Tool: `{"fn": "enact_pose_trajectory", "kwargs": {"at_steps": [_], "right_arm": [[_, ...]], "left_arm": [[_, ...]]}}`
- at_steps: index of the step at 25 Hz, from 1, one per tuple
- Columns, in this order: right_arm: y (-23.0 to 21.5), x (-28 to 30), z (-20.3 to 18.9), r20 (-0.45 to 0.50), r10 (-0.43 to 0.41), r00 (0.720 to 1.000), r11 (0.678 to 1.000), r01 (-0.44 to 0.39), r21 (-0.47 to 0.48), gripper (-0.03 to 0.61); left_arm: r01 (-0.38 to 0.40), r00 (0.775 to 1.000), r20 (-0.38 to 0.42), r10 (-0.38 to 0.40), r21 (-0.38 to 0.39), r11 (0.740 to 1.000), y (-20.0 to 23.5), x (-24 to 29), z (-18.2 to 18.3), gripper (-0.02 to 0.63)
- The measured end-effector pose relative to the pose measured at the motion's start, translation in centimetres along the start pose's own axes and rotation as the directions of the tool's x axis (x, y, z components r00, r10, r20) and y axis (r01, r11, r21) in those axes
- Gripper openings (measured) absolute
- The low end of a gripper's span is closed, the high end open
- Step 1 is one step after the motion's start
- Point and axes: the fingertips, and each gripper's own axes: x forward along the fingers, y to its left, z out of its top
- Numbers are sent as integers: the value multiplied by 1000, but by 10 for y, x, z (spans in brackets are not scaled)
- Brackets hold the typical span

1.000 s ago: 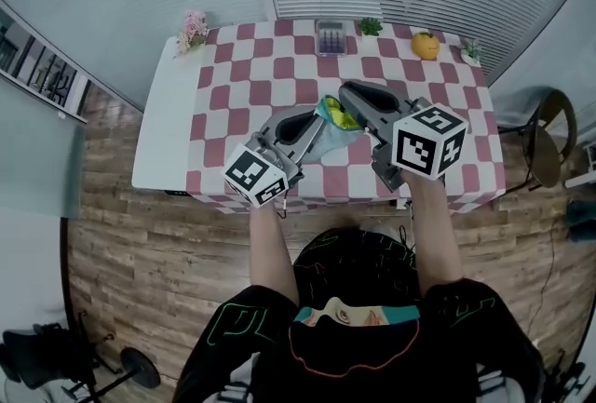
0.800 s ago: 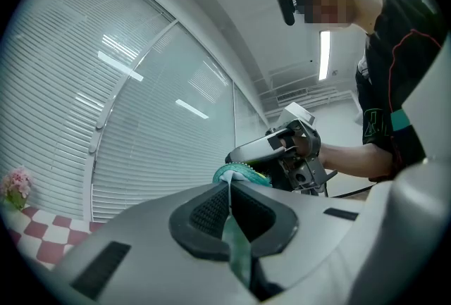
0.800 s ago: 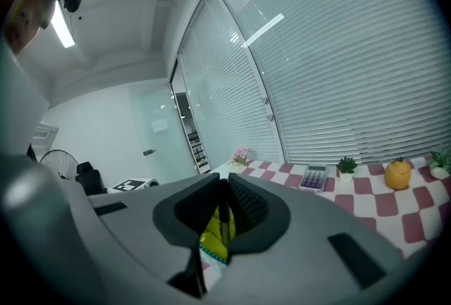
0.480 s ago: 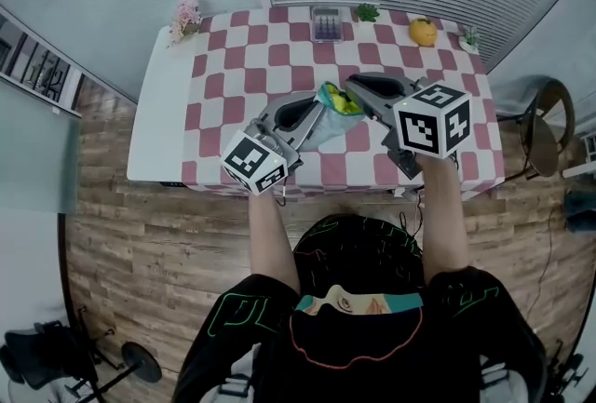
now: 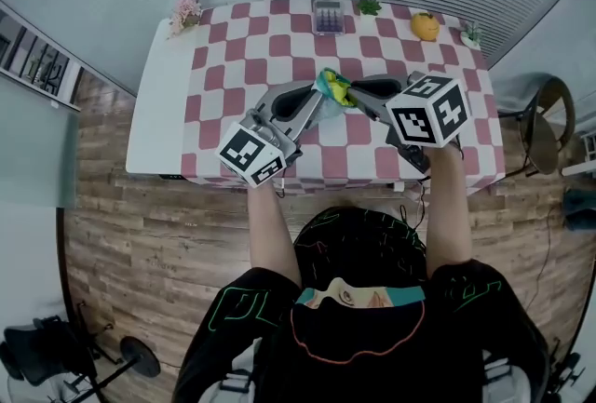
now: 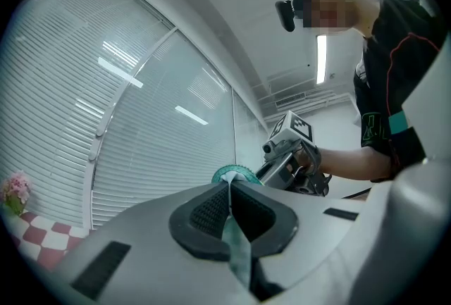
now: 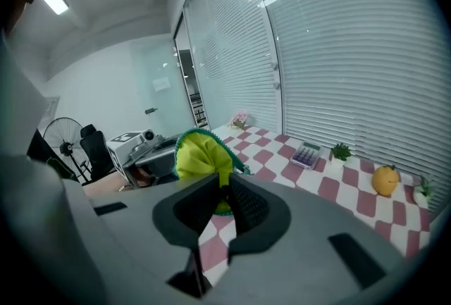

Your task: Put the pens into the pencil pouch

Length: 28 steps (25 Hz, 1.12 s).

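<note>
Left claw, right claw each pinch soft fabric pouch edge; yellow lining.

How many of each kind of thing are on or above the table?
pouch: 1
hand-held grippers, left and right: 2
calculator: 1
orange fruit: 1
plants: 2
flower bunch: 1
Total: 8

Black shirt, green line print
</note>
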Motion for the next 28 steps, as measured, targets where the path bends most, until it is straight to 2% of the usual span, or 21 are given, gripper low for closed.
{"fn": "enact_pose_trajectory", "kwargs": {"at_steps": [5, 6, 12, 16, 20, 28], "right_arm": [[-1, 0, 6, 52, -3, 999, 1000, 5, -31, 50], [-2, -2, 8, 70, -4, 998, 999, 6, -32, 68], [-17, -18, 19, 188, -43, 981, 999, 39, 25, 85], [-31, -33, 23, 264, -103, 959, 993, 86, 78, 84], [-44, -48, 25, 336, -136, 932, 987, 98, 126, 82], [-79, -84, 17, 415, -238, 878, 962, 155, 224, 14]], "left_arm": [[-1, 1000, 7, 1, -3, 1000, 0, -2, 3, 0], [-2, 1000, 8, 2, -4, 1000, 0, -2, 3, 0], [-13, 1000, -10, 12, -2, 1000, -1, 3, 2, 0], [-38, 997, -64, 39, 15, 999, -1, 10, -4, 0], [-78, 990, -114, 81, 33, 996, 3, 21, -9, 0], [-145, 974, -169, 152, 52, 988, 8, 54, -10, 0]]}}
